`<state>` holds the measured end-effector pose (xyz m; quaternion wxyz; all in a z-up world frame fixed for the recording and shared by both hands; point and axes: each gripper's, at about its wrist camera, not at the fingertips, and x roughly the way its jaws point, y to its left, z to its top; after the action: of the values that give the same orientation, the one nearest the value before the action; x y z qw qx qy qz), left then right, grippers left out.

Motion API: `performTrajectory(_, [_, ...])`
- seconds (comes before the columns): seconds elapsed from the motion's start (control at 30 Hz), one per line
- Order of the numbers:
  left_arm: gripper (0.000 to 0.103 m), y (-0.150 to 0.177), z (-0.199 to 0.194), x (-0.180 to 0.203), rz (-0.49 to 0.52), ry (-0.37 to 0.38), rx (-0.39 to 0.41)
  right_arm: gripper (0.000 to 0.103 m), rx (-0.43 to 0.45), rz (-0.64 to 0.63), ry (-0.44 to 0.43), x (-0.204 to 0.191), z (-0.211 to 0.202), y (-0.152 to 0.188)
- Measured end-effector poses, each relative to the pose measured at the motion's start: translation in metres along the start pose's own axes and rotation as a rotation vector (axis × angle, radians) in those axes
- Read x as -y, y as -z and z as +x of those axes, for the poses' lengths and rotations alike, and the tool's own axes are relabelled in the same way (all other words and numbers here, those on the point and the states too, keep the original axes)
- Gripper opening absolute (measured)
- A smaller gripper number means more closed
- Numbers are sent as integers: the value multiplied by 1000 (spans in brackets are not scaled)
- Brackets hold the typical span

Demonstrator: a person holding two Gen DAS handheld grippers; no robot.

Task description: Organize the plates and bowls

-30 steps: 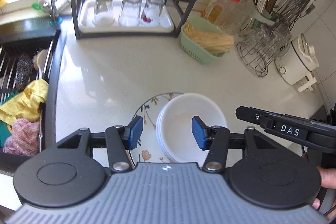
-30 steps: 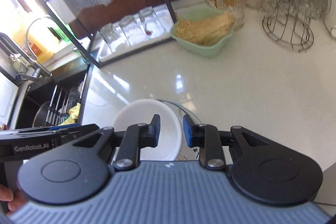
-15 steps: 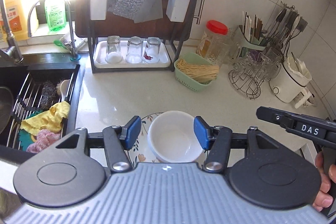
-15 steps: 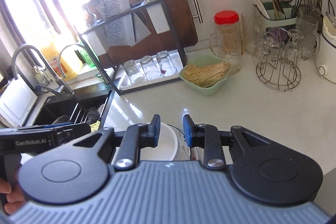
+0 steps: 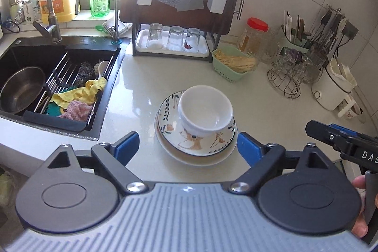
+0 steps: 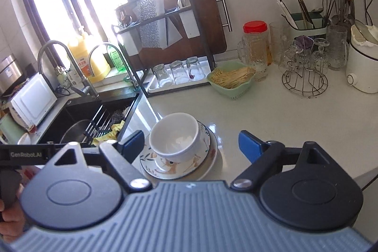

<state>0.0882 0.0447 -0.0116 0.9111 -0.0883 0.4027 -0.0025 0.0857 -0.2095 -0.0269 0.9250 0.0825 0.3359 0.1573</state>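
Left gripper (image 5: 187,145) and right gripper (image 6: 191,143): jaws spread wide, holding nothing, low in frame, clear of white ceramic bowl (image 5: 205,110) on floral-patterned plate (image 5: 200,143), mid-counter (image 5: 271,115).

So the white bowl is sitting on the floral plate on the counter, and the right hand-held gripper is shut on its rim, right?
Not quite. The white bowl does sit on the floral plate on the counter, but the right hand-held gripper is open and holds nothing; its blue pads stand clear on either side of the stack, as the right wrist view shows.
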Motion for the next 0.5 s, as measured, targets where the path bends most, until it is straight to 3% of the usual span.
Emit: performTrajectory(0.5, [99,75,-46,25,27,-44,17,88,26,-47,-17,1,-49,47])
